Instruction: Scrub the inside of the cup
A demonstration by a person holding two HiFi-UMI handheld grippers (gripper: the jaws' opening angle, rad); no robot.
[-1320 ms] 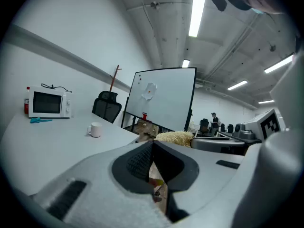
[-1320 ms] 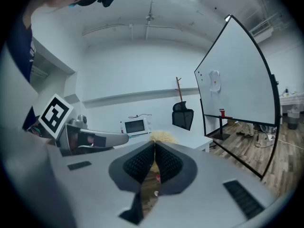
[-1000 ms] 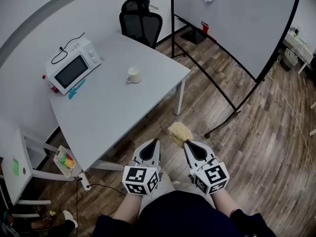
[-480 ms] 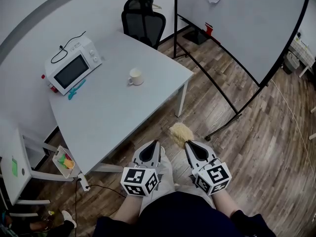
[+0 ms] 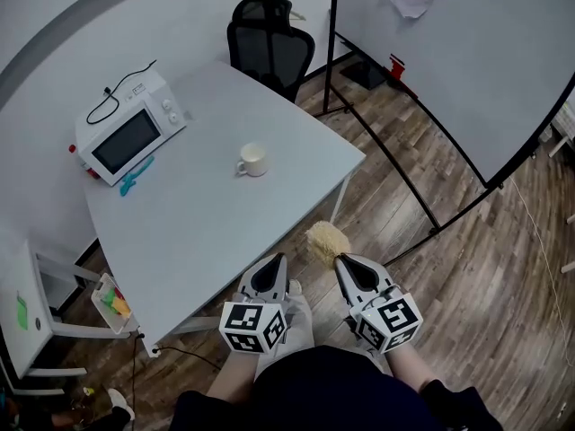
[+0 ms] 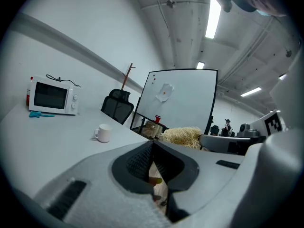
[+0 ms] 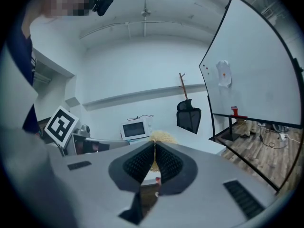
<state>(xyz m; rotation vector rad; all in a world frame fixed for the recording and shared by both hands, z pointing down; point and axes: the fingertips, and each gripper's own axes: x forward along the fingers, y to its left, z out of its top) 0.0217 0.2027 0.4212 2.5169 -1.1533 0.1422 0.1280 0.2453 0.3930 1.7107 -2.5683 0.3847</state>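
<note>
A white cup (image 5: 254, 160) stands upright near the middle of the grey table (image 5: 207, 223), well ahead of both grippers; the left gripper view shows the cup (image 6: 102, 133) too. My right gripper (image 5: 341, 260) is held low near my body and is shut on a straw-coloured fibrous scrubber (image 5: 327, 241), which sticks out past its tips over the floor by the table's edge. The scrubber (image 7: 161, 137) shows just beyond the jaws of the right gripper (image 7: 155, 144). My left gripper (image 5: 276, 259) is beside it, shut with nothing in it (image 6: 153, 144).
A white microwave (image 5: 126, 137) and a teal tool (image 5: 137, 176) sit at the table's far left. A black office chair (image 5: 269, 39) stands behind the table. A whiteboard on a black stand (image 5: 449, 61) fills the right. A small white cart (image 5: 54, 303) stands at the left.
The head view has shifted: table, cup and microwave sit lower and further right in the picture. Both grippers stay low by my body, the right still holding the scrubber.
</note>
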